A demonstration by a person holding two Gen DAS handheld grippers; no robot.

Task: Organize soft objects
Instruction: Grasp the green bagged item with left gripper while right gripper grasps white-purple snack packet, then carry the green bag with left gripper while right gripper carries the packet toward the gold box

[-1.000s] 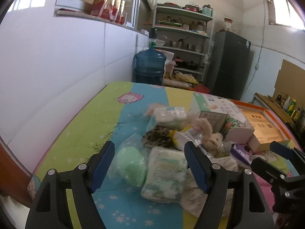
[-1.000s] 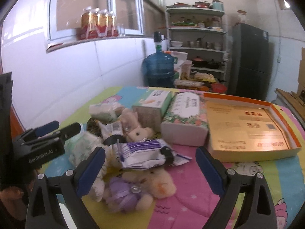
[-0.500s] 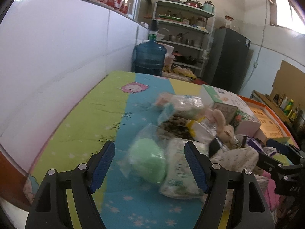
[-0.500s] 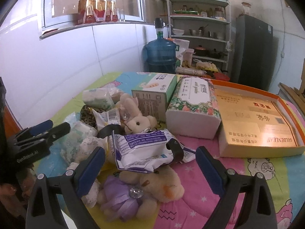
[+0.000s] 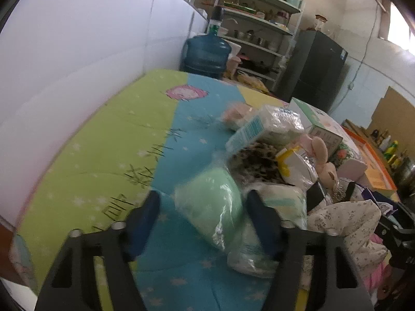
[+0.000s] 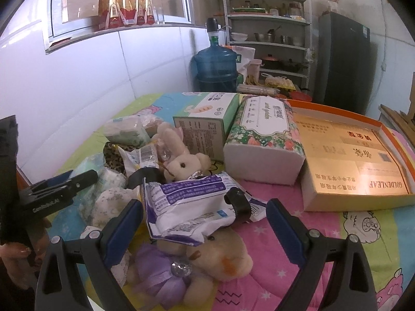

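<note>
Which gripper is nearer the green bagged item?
Left. The left gripper has its jaws open on either side of the green bagged item; the right gripper straddles the purple-printed packet, farther right.

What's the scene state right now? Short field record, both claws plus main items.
surface: patterned quilt
left claw: open, green wrapped bundle between its fingers, no squeeze visible
right claw: open, over white-and-purple packet
under packet: plush in purple dress
behind: plush rabbit, floral tissue pack
right: orange-rimmed box
</note>
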